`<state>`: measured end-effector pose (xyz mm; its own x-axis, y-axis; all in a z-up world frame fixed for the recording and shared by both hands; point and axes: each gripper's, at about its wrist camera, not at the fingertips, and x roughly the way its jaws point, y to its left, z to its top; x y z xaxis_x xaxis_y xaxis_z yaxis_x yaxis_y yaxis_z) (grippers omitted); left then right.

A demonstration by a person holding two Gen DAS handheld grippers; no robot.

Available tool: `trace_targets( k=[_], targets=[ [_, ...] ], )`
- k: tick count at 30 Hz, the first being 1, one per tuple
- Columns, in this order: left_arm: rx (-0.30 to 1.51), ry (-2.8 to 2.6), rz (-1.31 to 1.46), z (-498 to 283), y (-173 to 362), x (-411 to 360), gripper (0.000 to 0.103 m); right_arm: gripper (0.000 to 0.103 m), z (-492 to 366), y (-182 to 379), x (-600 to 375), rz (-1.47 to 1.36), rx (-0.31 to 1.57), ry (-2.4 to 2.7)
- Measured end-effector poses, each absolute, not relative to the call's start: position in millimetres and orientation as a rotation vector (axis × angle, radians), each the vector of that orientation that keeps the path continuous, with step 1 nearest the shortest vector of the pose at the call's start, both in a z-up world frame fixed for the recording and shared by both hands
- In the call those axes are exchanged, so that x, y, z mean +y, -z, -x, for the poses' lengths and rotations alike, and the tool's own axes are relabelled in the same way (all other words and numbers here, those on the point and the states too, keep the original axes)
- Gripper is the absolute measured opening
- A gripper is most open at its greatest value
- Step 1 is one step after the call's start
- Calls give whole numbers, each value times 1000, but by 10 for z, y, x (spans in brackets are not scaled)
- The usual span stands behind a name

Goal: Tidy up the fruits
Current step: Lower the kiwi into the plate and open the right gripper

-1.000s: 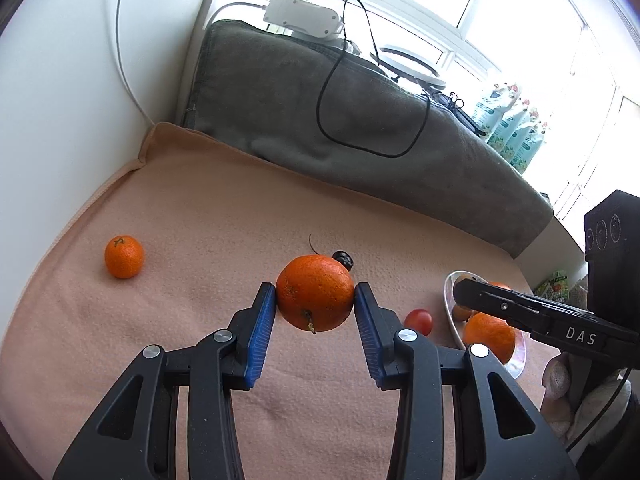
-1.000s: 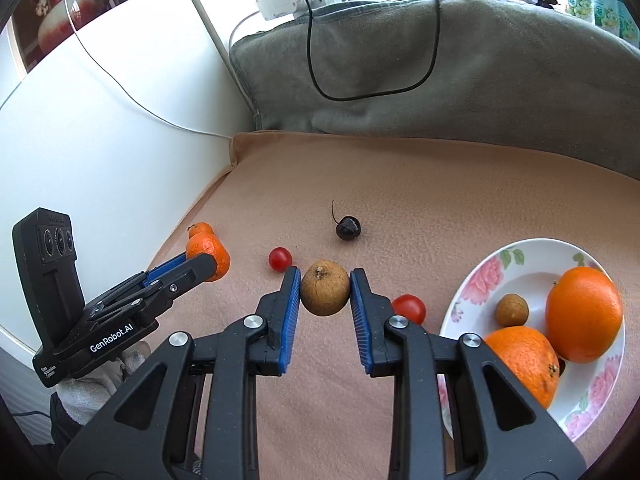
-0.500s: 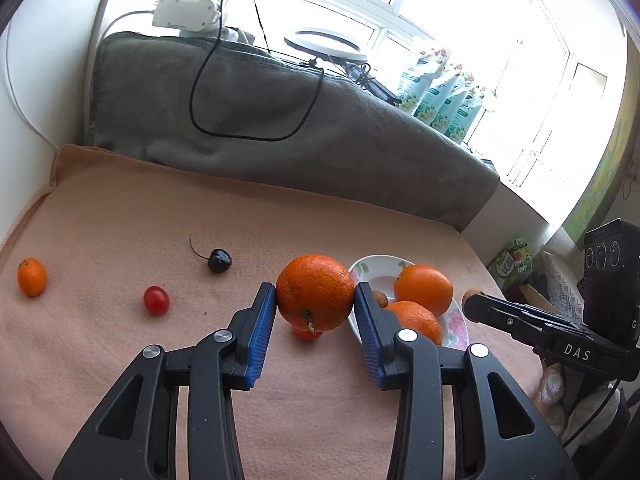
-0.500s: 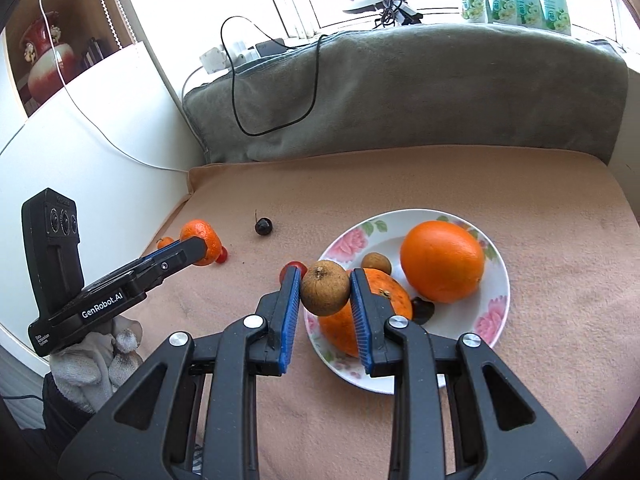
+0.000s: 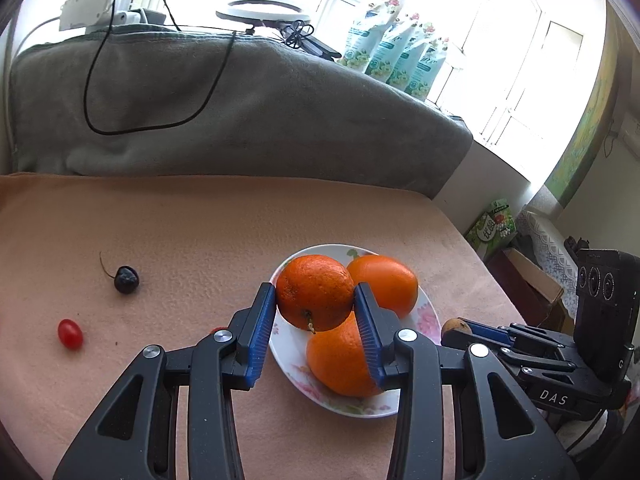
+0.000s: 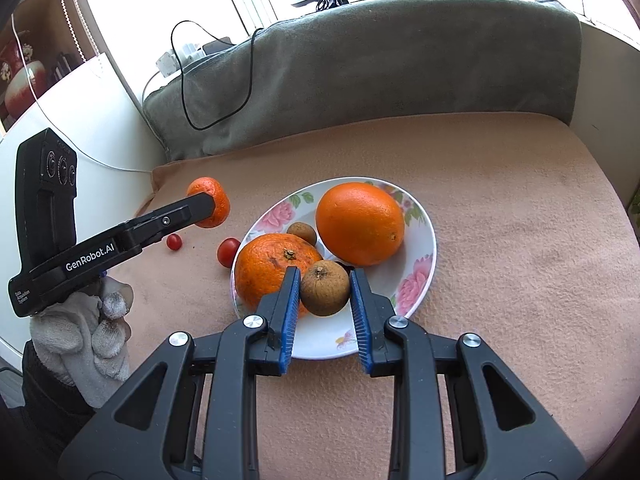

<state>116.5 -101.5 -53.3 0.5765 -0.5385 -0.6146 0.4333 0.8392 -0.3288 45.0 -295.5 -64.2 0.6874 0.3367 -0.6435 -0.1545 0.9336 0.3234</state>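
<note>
Fig. — both loads carried over the plate, neither set down yet.

L hand-held gripper [image 5: 316,326]: pads pinch a held orange [image 5: 315,293], stem end down, hanging above the near-left part of the floral plate [image 5: 424,312]. R hand-held gripper [image 6: 325,294]: pads pressed on a small brown fruit [image 6: 325,288], poised over the plate's near rim.

On the plate already: a smooth orange [image 6: 359,229] at the far right, a rougher orange [image 6: 274,270] at the near left, a second small brown fruit [image 6: 303,232] between them, plus something dark under the held fruit — too hidden to name.

To do the step well: you probably want the brown fruit lowered into the bare white patch at the near-right w/ the jaws eased apart only once it rests, so it can't roll off the shallow rim. The held orange is the harder fit; the plate's left half looks full, so seat it against its neighbours, not on top, or it may topple.

Room & edges: the two tools sit close, so place one load at a time. The peach-blanketed surface [image 6: 500,208] is open to the right of the plate; a grey bolster [image 6: 380,60] bounds the far side. Left of the plate, watch two cherry tomatoes [image 6: 228,251] [image 6: 174,241] and a dark cherry [image 5: 126,279] — still loose, to be collected.
</note>
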Motion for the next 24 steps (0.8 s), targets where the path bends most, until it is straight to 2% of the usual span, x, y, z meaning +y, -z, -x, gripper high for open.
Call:
trace_targets(
  k=[24],
  targets=[
    [867,607,-47,-1433,617,-1524,39,26,-647,829,-2895,-233,813,-285]
  ],
)
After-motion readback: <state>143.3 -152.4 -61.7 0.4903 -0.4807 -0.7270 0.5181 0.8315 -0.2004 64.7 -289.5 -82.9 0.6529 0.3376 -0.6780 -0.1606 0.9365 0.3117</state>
